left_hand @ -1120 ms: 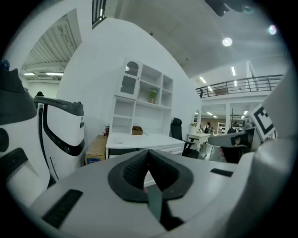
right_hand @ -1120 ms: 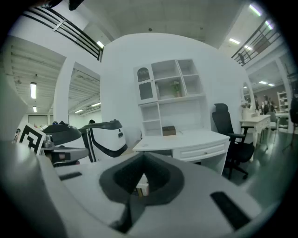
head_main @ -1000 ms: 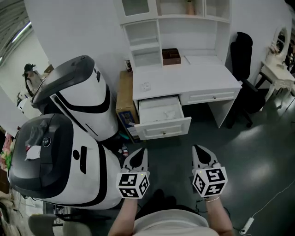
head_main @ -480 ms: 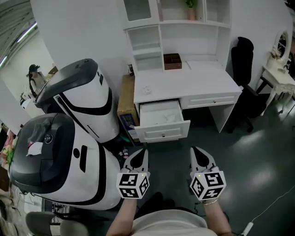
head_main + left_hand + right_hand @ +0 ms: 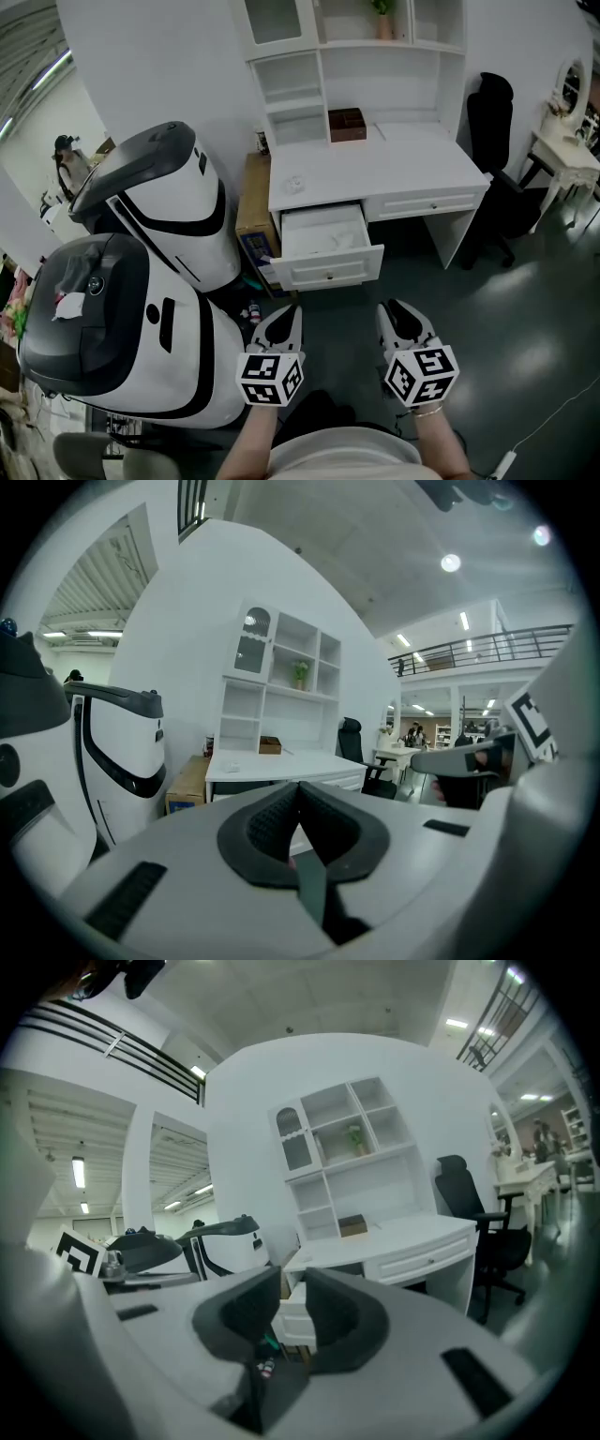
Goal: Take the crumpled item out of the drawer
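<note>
Short of open white wooden drawer [image 5: 330,275], we hold left tongs [image 5: 284,313] pressed together; right tongs [image 5: 401,311] just opening, w/o load, prepping grab.

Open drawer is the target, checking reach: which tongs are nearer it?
Left, slightly: left tongs hang short of the drawer, off its left corner; right tongs, jaws just opening and empty, farther, past its right corner.

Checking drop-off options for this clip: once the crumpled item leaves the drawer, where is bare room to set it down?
The desk top is bare from the brown box forward to its front edge and right to its end. The floor before the open drawer is free. Crowded: cardboard box and white machines left of the desk.
</note>
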Tool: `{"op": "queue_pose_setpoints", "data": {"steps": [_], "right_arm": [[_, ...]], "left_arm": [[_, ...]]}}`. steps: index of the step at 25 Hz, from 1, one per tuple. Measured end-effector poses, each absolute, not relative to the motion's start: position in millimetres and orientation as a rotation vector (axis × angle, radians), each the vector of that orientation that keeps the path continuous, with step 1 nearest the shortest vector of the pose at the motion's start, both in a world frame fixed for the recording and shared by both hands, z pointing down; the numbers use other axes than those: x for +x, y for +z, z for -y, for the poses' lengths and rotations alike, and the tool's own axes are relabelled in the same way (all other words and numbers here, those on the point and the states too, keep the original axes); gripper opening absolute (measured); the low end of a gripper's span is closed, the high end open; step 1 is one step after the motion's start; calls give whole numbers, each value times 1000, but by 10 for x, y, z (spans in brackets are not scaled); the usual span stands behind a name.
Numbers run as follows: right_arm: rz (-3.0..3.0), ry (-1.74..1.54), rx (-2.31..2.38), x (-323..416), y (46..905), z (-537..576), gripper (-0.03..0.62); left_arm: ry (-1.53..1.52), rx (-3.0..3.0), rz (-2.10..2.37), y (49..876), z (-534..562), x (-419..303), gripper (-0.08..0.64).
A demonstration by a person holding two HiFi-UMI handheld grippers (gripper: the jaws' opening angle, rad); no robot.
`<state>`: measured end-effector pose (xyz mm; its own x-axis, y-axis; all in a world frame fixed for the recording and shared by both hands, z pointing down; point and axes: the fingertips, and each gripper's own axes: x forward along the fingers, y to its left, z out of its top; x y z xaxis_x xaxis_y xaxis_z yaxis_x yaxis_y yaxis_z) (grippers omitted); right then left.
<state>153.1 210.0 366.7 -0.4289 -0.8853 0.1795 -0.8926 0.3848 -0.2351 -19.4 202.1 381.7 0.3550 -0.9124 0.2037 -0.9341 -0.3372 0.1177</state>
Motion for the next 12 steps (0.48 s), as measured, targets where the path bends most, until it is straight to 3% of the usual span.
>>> {"op": "queue_pose_setpoints", "data": {"steps": [7, 12], "right_arm": [[2613, 531, 1622, 1497, 3748, -2027, 151], [2619, 572, 1604, 1458, 3803, -1883, 163]], "left_arm": [[179, 2379, 1667, 3903, -1987, -232, -6], [170, 2358, 1679, 3923, -1839, -299, -6]]}}
